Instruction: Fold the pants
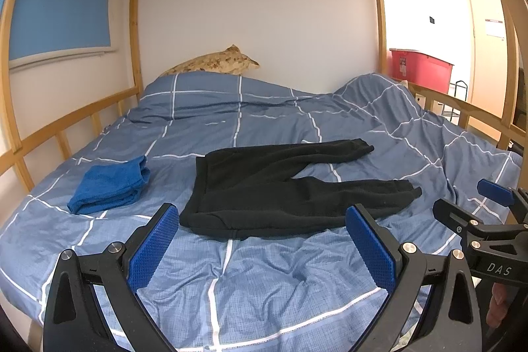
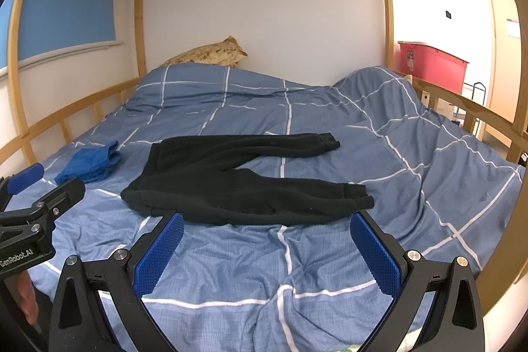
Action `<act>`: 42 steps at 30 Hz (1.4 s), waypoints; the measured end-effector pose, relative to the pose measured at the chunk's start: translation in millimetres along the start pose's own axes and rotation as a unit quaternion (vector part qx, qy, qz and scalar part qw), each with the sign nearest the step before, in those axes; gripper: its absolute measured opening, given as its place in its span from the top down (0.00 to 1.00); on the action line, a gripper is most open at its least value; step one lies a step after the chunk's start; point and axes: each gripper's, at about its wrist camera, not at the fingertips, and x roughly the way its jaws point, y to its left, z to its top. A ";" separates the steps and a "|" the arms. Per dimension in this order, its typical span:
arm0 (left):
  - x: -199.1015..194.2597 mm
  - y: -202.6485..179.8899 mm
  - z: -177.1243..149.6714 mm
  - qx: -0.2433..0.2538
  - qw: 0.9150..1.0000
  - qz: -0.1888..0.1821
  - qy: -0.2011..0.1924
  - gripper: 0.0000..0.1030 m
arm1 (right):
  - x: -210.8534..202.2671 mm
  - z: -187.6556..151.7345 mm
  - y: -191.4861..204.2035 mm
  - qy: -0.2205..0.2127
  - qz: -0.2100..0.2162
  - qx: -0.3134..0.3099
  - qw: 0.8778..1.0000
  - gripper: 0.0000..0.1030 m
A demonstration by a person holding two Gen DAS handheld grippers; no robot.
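Left gripper (image 1: 262,248) spread wide, blue pads (image 1: 153,248) apart, nothing between them. It hovers over the near edge of the blue checked duvet (image 1: 264,286). Right gripper (image 2: 267,253) likewise wide open and holding nothing, beside the left one, same height over the bedding.

Black pants (image 1: 280,187) lie flat on the duvet just beyond both grippers, not touched. Waistband at left, legs run right and spread in a V, cuffs at right. Near leg's hem sits just ahead of the left gripper's fingertips.

Folded blue towel (image 1: 110,185) lies left of the pants, apart from them. Patterned pillow (image 1: 214,61) against the far wall. Red bin (image 1: 420,68) beyond the wooden bed frame (image 1: 379,22), right side.
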 end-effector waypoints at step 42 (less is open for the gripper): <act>181.7 -47.0 41.7 0.023 0.999 -0.022 0.026 0.00 | 149.7 48.0 -66.7 0.014 -0.009 0.029 0.999 0.01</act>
